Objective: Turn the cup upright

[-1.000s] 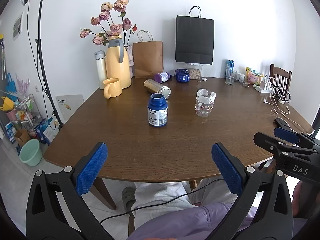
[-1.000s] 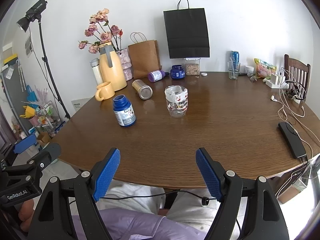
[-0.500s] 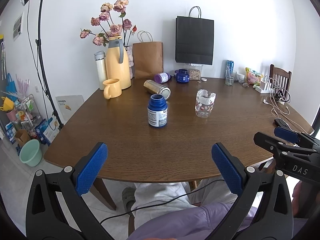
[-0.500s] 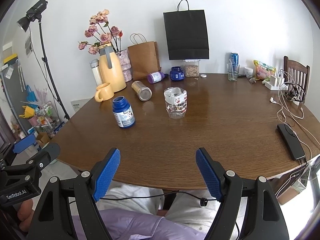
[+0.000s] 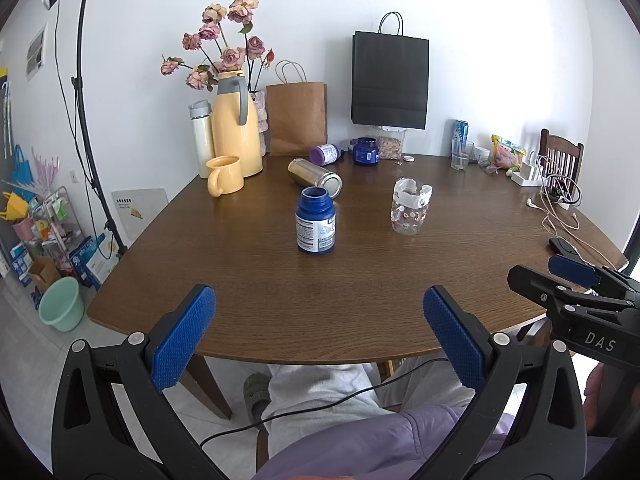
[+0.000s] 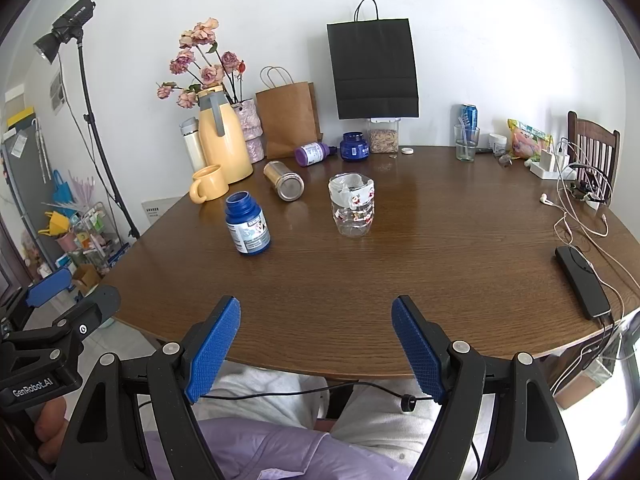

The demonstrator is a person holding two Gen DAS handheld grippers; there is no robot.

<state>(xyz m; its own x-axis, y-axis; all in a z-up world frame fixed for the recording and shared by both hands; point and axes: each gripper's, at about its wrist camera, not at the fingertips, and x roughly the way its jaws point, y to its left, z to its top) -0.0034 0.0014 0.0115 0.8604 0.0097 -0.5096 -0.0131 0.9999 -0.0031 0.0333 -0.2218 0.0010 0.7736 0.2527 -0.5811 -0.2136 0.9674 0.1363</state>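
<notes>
- Clear plastic, printed with small red figures, the cup (image 6: 352, 205) is standing mid-table with its white-banded end up, just right of the blue bottle (image 6: 247, 225); which end is its mouth I cannot tell.
- Both tongs are gaping wide and holding nothing: the left gripper (image 5: 319, 337) and the right gripper (image 6: 315, 351) are hanging at the near table (image 6: 440, 280) edge, well apart from the cup.
- Thin walls are looking slippery; a squeeze too hard could buckle them, or a loose one could let the cup spin out mid-turn.
- Swinging wide could be knocking the blue bottle over.
</notes>
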